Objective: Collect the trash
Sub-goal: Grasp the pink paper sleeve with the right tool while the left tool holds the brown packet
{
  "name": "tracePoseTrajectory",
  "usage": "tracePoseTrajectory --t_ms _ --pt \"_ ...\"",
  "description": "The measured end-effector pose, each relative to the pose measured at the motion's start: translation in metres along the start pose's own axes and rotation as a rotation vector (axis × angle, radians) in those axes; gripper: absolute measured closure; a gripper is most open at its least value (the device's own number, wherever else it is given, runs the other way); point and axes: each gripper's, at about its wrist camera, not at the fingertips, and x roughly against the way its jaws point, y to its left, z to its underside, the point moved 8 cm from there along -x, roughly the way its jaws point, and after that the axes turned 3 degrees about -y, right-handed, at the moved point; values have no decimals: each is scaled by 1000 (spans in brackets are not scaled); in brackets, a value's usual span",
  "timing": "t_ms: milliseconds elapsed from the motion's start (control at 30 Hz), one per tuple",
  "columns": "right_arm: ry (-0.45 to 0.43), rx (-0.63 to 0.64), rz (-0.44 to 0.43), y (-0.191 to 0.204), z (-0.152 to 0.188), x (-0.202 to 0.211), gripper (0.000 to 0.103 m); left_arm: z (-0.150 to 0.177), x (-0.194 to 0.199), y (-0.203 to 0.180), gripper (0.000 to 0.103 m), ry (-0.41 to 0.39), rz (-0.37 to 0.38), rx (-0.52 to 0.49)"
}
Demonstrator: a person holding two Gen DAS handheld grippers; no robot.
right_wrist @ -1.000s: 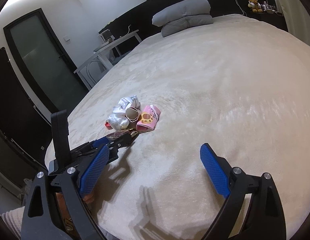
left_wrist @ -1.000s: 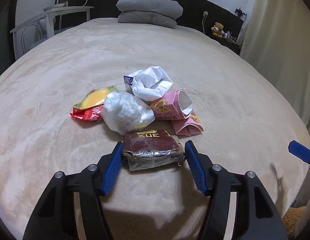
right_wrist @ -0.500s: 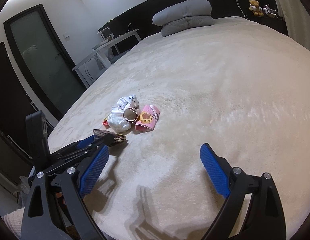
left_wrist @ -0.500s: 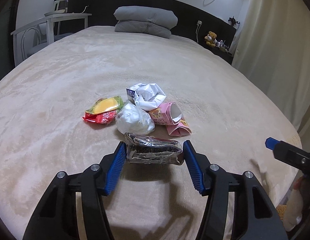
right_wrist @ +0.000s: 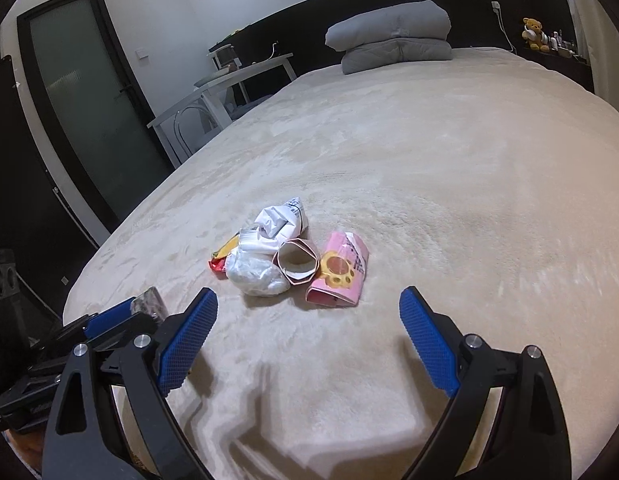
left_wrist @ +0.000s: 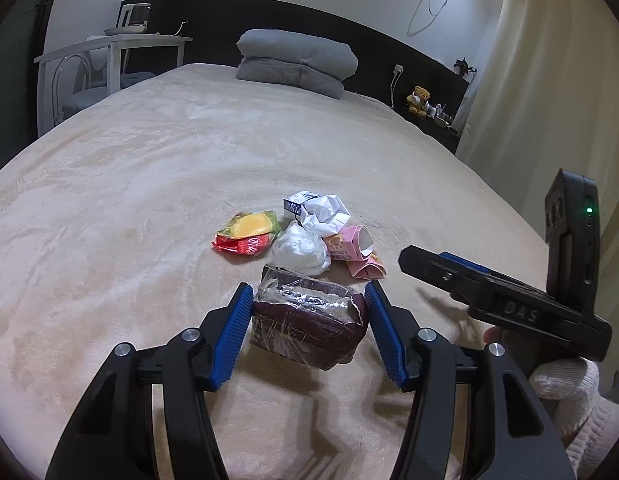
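Left gripper (left_wrist: 309, 326) grips a crumpled maroon packet (left_wrist: 307, 326), apparently foil-lined.

The left gripper (left_wrist: 309, 320) pointed toward twelve o'clock, its blue fingers (left_wrist: 231, 336) pressed against both sides of a dark packet (left_wrist: 309, 326) and holding it lifted off the surface. The right gripper (right_wrist: 305, 340) hung with its jaws spread wide and nothing between them, aimed toward twelve o'clock. In the left wrist view it reached in from three o'clock, gripped by a white-gloved hand (left_wrist: 565, 384) at four o'clock.
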Motion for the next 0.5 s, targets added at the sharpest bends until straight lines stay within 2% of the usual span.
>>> tracePoseTrajectory --t_ms 133,167,233,500 --pt "0 37 7 8 -4 -20 14 -5 12 12 47 -17 2 16" --pt "0 46 7 10 -5 -24 17 -6 15 15 47 -23 4 20" --pt "4 73 15 14 -5 -31 30 -8 22 20 47 -34 1 24" --pt "23 118 59 15 -6 -60 31 -8 34 29 47 -45 -7 24"
